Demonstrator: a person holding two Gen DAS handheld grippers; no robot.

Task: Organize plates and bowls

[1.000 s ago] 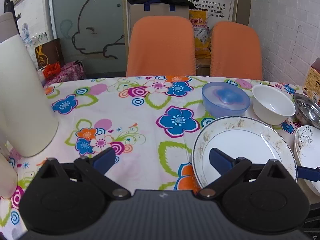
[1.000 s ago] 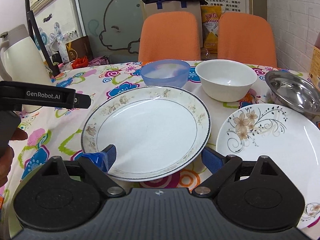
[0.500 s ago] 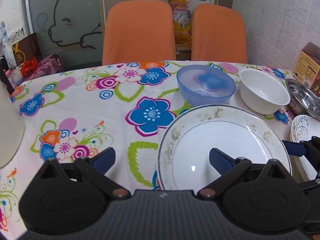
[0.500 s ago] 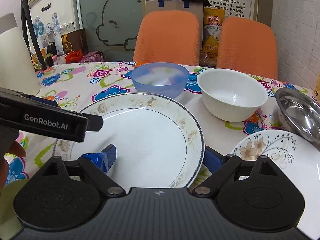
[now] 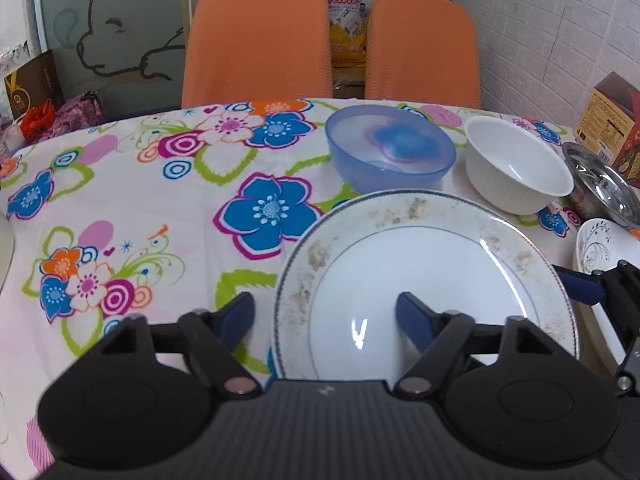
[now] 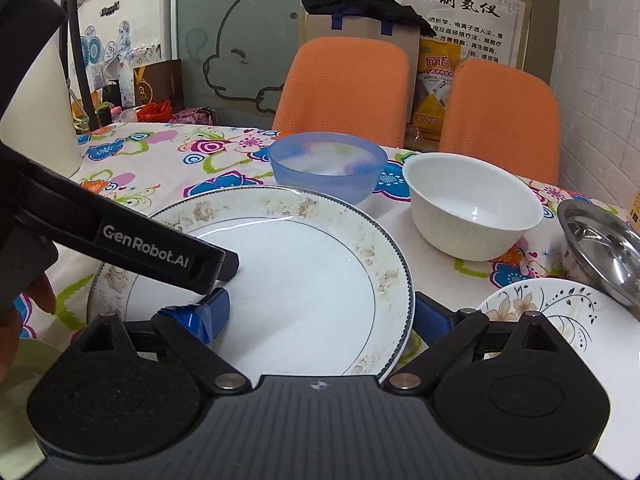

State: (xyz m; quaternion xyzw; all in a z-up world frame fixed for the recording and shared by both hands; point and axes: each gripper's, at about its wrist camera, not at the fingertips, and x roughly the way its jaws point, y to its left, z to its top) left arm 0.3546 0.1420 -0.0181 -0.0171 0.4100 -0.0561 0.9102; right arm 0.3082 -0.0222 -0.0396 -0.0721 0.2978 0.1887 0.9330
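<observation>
Barely begun: both grippers, the left gripper (image 5: 325,314) and right gripper (image 6: 320,316), hang spread wide at opposite rims of the large plate (image 6: 296,276), gripping nothing. It lies flat on the tabletop (image 5: 168,216); the blue bowl (image 6: 327,165), white bowl (image 6: 472,204), steel bowl (image 6: 600,248) and floral plate (image 6: 560,320) sit separate, nothing stacked.

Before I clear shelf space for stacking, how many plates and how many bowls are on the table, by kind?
Plates: 2, the large speckled-rim plate and the floral plate.
Bowls: 3, the blue bowl, the white bowl and the steel bowl.
Total: 5 pieces.
</observation>
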